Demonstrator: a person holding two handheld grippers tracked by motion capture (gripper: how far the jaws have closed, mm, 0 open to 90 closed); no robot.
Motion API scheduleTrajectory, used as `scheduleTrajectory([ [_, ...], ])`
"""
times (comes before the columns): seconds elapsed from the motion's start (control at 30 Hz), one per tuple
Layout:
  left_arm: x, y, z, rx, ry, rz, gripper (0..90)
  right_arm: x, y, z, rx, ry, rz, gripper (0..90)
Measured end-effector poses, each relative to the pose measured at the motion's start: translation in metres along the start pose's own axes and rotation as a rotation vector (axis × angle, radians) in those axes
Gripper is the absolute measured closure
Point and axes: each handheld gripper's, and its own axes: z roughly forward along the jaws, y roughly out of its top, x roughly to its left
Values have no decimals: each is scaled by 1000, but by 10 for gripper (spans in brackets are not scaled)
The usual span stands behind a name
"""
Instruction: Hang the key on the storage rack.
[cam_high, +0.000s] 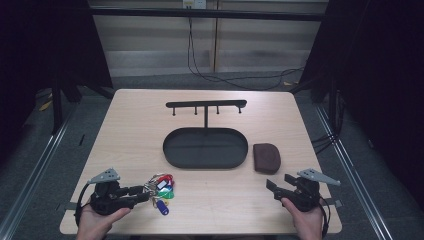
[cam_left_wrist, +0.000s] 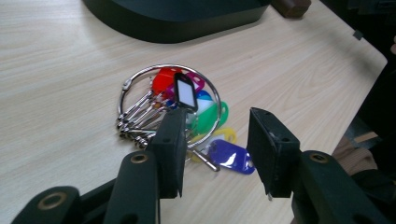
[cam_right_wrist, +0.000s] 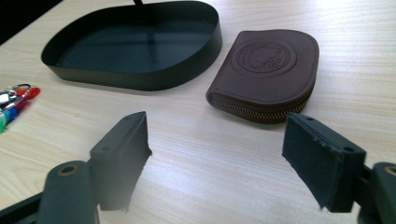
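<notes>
Near the worktop's (cam_high: 130, 120) front left corner, the left hand-held gripper (cam_high: 148, 194) is released with jaws parted astride the steel ring of coloured plastic key tags (cam_left_wrist: 175, 112) — poised to clamp it — while the right hand-held gripper (cam_high: 281, 184) gapes before the brown leather zip pouch (cam_right_wrist: 267, 72).

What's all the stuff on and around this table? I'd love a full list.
table: one, pale wood, middle of the scene
tray: one, black, oval, table centre, with a hook rack on a post behind it
zip pouch: one, brown leather, just right of the tray
key ring: one, silver, with red, pink, green, yellow, blue and black tags, near left edge of table
cables: black, on floor behind table
left gripper: one, black, open, jaws at the key ring
right gripper: one, black, open, facing the pouch
hands: two, bottom edge
</notes>
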Motion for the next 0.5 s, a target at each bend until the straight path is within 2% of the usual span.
scheduleTrajectory([
  [0.1, 1, 2, -1, -23, -40, -26, 546, -5, 0, 0, 7, 6, 14, 218],
  [0.17, 2, 3, -1, -21, -47, -25, 546, -6, 0, 0, 10, 2, 24, 217],
  [0.23, 3, 4, -2, -21, -78, -30, 550, -7, -1, 0, 11, -8, 24, 218],
  [0.3, 2, 5, -2, -19, -76, -19, 579, -5, -1, -1, 6, -9, 16, 218],
  [0.4, -4, 6, -1, 6, -68, 26, 579, -2, -2, -1, 10, -4, 8, 218],
  [0.5, -8, 7, 1, 21, -62, 47, 593, 0, -2, -1, 17, -1, 2, 218],
])
